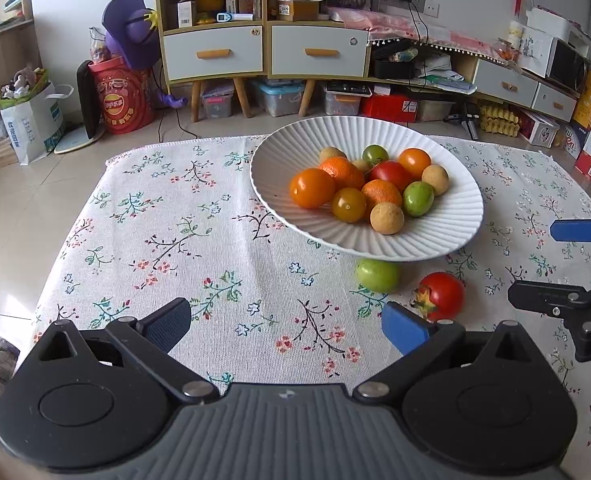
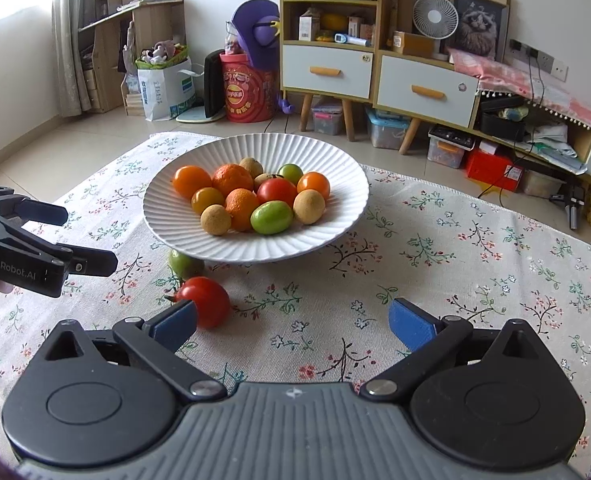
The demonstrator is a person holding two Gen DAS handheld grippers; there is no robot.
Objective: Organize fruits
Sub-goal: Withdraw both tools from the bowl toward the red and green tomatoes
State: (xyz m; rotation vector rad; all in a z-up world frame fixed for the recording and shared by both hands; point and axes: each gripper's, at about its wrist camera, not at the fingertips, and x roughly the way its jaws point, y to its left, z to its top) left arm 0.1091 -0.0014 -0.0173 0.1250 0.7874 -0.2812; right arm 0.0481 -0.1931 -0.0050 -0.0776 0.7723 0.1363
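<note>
A white ribbed plate (image 1: 447, 236) (image 2: 335, 216) holds several small fruits: orange, red, green and tan ones. Two fruits lie on the cloth at its near edge: a green one (image 1: 377, 275) (image 2: 183, 263) and a red tomato (image 1: 441, 295) (image 2: 207, 300). My left gripper (image 1: 287, 326) is open and empty, its right pad just left of the red tomato. My right gripper (image 2: 293, 326) is open and empty, its left pad just in front of the red tomato. Each gripper shows in the other's view: the right one (image 1: 551, 264), the left one (image 2: 91, 236).
The plate sits on a floral tablecloth (image 1: 183, 240) (image 2: 475, 272) over a low table. Behind it on the floor stand cabinets with drawers (image 1: 263, 50), storage boxes, a red tub (image 2: 249, 92) and a paper bag (image 1: 31, 120).
</note>
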